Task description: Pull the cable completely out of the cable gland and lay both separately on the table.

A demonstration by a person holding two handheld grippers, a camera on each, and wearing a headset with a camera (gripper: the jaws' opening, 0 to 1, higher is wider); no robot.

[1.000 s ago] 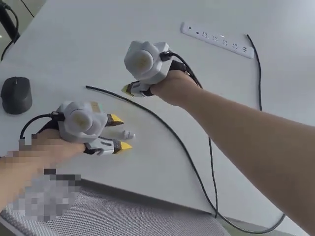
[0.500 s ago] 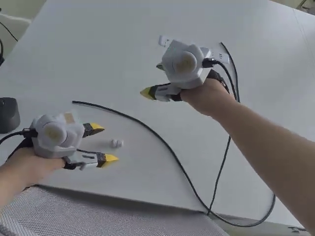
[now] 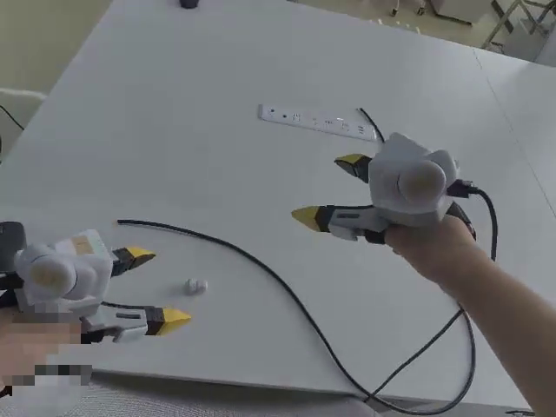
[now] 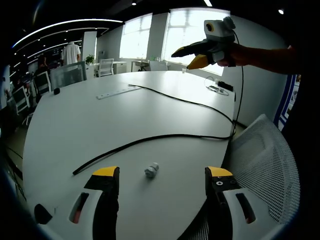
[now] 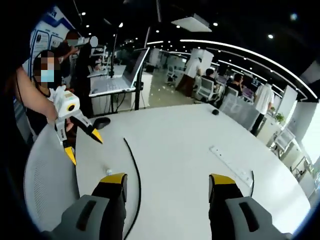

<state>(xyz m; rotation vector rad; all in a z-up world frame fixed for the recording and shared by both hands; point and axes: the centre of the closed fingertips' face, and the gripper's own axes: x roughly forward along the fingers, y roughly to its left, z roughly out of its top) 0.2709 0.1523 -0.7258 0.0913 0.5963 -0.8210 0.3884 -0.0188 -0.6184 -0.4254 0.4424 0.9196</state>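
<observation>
A long black cable lies loose on the big white table. The right gripper hangs in the air above the table, with its jaws wide apart and nothing in them. The left gripper is near the front edge, also wide open and holding nothing. The little white cable gland lies just in front of it, near the cable but not touching.

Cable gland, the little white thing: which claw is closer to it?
Left. The left claw sits just beside the cable gland, open toward it. The right claw is off across the black cable, much farther away.
</observation>
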